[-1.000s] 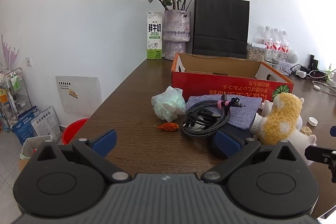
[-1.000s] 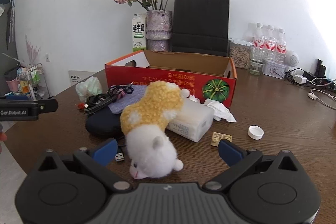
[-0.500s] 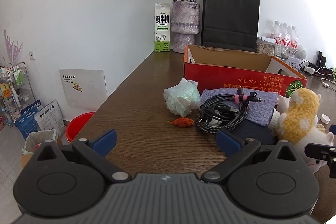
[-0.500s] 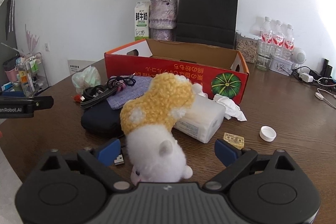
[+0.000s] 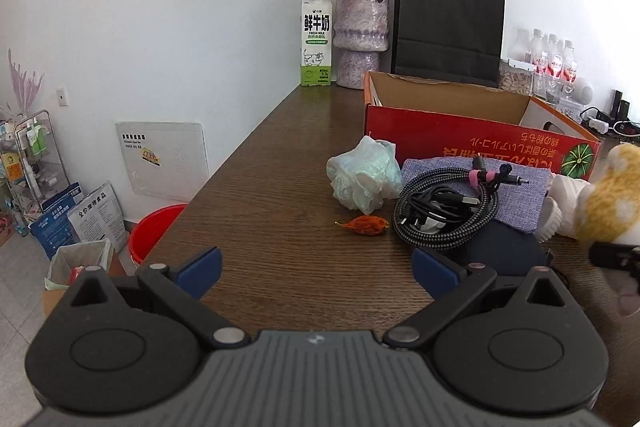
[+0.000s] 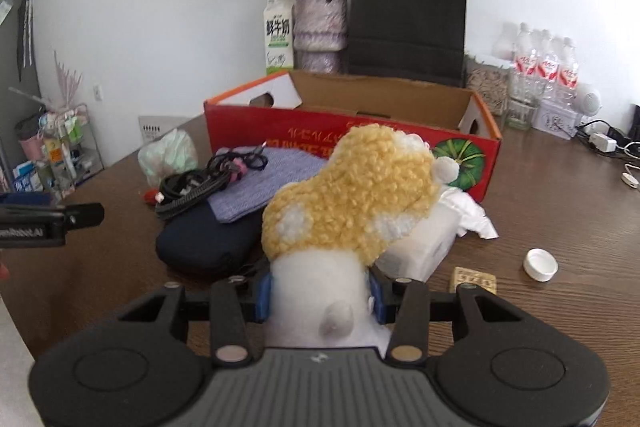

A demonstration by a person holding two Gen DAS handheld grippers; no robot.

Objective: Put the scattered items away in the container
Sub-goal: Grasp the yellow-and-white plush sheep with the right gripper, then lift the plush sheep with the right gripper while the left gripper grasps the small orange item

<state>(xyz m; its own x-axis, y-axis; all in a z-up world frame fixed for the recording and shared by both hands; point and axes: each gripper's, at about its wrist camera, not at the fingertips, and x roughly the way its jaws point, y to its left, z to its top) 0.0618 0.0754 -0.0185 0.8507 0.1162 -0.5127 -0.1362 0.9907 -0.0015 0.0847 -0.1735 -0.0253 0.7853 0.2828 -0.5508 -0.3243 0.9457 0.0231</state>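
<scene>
Two fluffy textures make up the plush toy (image 6: 352,195) you are after: a curly yellow-gold knitted back with white patches, and a smooth white lower end with a small grey-white nub. It lies on the dark wooden bench (image 6: 560,219), leaning over a white translucent tissue pack (image 6: 424,247), just in front of the red cardboard box (image 6: 360,143).

Your right gripper (image 6: 320,293) has its blue fingers (image 6: 264,293) on either side of the toy's white end; they are closing, and the pads already press into the plush. Your left gripper (image 5: 316,267) holds nothing, with its blue fingers (image 5: 200,267) spread wide above bare bench.

That red box stands open-topped, printed with a green pumpkin, and the brown inside walls you can see hold nothing; its floor is hidden from both views.

Left of the toy sit a dark navy zipped case (image 6: 204,239), a lilac woven cloth pouch (image 6: 260,187) on top of it, a coiled black braided cable (image 5: 444,207) with a pink tie, a crumpled pale green plastic bag (image 5: 364,179) and a small orange dried husk (image 5: 364,225). Right of the toy lie a white bottle cap (image 6: 540,264) and a small tan tile (image 6: 474,280).
</scene>
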